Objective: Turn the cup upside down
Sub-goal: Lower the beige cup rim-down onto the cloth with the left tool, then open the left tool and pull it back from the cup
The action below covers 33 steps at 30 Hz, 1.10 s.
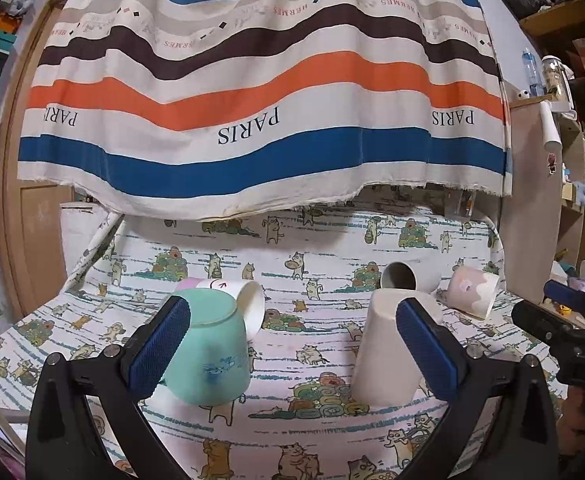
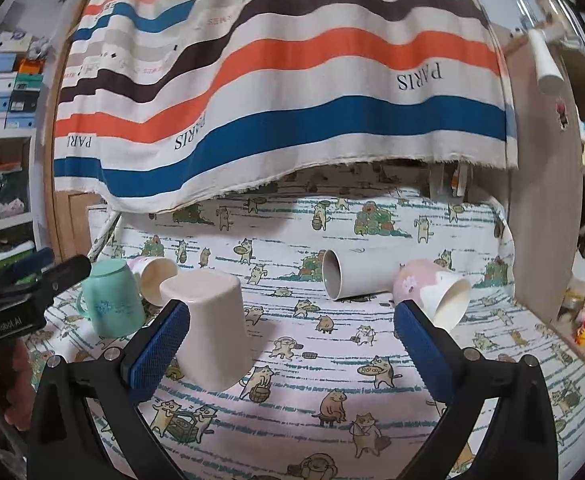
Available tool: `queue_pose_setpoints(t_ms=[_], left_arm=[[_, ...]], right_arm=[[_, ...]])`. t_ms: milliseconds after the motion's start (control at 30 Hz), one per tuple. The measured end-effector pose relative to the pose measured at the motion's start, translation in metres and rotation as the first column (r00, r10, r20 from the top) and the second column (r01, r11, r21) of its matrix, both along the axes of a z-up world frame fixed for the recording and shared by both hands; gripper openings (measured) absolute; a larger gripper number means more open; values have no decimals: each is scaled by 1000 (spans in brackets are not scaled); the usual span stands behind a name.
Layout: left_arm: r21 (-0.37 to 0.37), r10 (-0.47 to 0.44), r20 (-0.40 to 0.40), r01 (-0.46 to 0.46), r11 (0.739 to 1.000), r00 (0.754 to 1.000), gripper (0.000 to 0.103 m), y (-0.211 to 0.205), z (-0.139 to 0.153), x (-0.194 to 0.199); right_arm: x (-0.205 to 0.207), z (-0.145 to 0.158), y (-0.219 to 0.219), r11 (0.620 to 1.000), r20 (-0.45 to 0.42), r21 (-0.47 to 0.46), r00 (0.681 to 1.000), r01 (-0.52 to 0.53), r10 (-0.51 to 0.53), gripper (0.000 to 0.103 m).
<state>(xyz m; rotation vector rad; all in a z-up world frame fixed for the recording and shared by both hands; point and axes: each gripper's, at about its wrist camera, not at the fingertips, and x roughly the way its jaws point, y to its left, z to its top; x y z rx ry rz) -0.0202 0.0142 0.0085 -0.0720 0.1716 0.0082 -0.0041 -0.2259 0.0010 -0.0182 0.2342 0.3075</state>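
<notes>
Blue pads of my left gripper [image 1: 292, 344] sit closest to the lens, spread wide and holding nothing. Just past its left finger, the mint-green mug [image 1: 208, 348] stands upside down on the cat-print cloth [image 1: 292, 432], toward the cloth's left side; in the right wrist view its handle [image 2: 79, 303] points left. Touching its far side, a white paper cup [image 1: 248, 300] with a pink bottom lies on its side, mouth toward me. Near the middle, a cream cup [image 1: 388, 348] stands inverted, partly behind my left gripper's right finger. My right gripper [image 2: 292, 344] is also spread wide and empty, its left finger overlapping that same cream cup [image 2: 214, 324]. Farther back, a grey-white mug [image 2: 352, 276] lies on its side, mouth facing left. Just beside it to the right, a pink-patterned paper cup [image 2: 432, 292] lies tipped, mouth toward the cloth's right edge. Behind everything, a striped fabric [image 1: 260, 92] printed PARIS hangs over the cloth's far edge.
</notes>
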Motion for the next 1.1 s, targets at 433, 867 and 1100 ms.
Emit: queue_pose_setpoints(t_ms=[433,867,1100], left_arm=[[68,-38,-121,47,997,992,102,-17,-9,20],[54,-11,-116,17,998,993,102,-12,-8,19],[50,-23,-124,30,998,992,103,-12,-8,20]], right_arm=[[14,-5,12,998,-49,-44,998,-34,32,103],[14,-8,12,998,-46,-38,998,-46,44,103],[14,-8,12,998,-46,-37,998,-45,43,103]])
